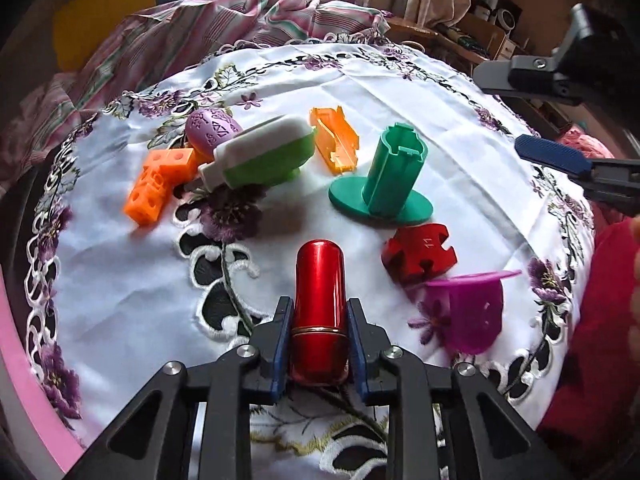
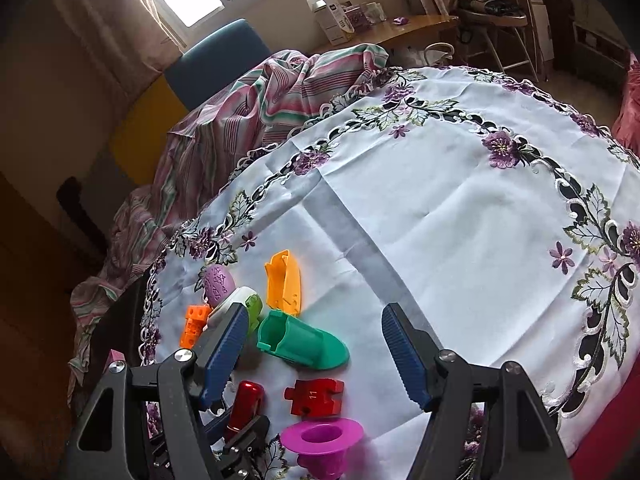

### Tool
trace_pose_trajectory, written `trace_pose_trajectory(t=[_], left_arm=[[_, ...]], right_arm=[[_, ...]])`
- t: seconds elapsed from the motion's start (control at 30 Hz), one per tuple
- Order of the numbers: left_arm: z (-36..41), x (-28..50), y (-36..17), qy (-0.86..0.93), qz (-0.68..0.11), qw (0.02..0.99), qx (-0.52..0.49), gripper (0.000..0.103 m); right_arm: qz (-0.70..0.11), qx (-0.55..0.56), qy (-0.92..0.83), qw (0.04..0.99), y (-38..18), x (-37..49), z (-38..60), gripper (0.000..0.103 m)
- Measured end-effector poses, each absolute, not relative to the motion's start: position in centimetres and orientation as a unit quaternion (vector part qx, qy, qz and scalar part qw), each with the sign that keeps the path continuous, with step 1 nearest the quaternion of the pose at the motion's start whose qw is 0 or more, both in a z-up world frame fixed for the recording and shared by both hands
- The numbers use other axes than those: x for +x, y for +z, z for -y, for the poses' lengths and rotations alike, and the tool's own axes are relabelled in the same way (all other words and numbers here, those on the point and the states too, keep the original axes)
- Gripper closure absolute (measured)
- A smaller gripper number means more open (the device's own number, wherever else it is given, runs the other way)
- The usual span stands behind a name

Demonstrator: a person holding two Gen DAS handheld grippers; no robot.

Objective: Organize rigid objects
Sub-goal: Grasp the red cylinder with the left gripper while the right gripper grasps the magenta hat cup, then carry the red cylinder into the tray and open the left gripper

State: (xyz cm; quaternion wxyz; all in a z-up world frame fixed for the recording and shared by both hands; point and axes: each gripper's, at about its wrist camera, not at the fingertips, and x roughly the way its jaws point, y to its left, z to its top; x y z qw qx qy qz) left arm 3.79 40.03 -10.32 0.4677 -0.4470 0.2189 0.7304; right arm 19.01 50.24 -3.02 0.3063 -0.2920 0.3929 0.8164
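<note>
The red metallic cylinder (image 1: pixel 319 312) lay lengthwise between the fingers of the left gripper (image 1: pixel 319 308), whose jaws were clamped on its lower half, its rounded end pointing out over the embroidered white tablecloth (image 1: pixel 120 300). Whether it rested on the cloth or was lifted off it could not be told. Just to its right sat the red puzzle-shaped block (image 1: pixel 418 254) marked 11, and nearer the cloth's edge the translucent purple flanged cup (image 1: pixel 468 312). Beyond the block stood the green tube on its round base (image 1: pixel 384 184), upright in the left wrist view. Behind it lay the orange open shell piece (image 1: pixel 334 138). To the left clustered the green-and-white bottle-shaped piece (image 1: pixel 260 154), the lilac patterned egg (image 1: pixel 212 130) and the orange holed cubes (image 1: pixel 154 188), touching one another. The right gripper (image 2: pixel 316 352) hung above the cloth with jaws wide apart, gripping nothing
</note>
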Motion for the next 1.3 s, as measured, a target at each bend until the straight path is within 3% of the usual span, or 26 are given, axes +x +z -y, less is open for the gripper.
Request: trace_pose_trajectory(t=[0.67, 1.1, 1.13, 1.17, 1.23, 1.3], left_arm=[[-29.3, 5.3, -6.2, 0.767, -0.150, 0.449, -0.433, 0.077], [-23.8, 3.6, -3.9, 0.788, -0.076, 0.431, -0.433, 0.077], [-23.2, 3.4, -3.7, 0.791, -0.069, 0.427, -0.432, 0.077], [-22.5, 3.0, -3.6, 0.795, -0.061, 0.421, -0.433, 0.077], [-20.7, 2.1, -3.5, 0.801, -0.039, 0.404, -0.440, 0.077], [-18.4, 0.9, -3.6, 0.810, -0.016, 0.377, -0.449, 0.077]], right_arm=[[-0.365, -0.414, 0.791, 0.263, -4.8, 16.7, -46.1, 0.033], [-0.355, -0.451, 0.755, 0.317, -6.4, 17.3, -43.2, 0.033], [-0.343, -0.458, 0.754, 0.322, -6.8, 16.9, -43.0, 0.037], [-0.329, -0.470, 0.752, 0.326, -7.1, 16.5, -42.9, 0.056], [-0.314, -0.490, 0.748, 0.319, -8.1, 15.6, -42.6, 0.070], [-0.291, -0.496, 0.753, 0.319, -8.4, 15.0, -42.1, 0.071]])
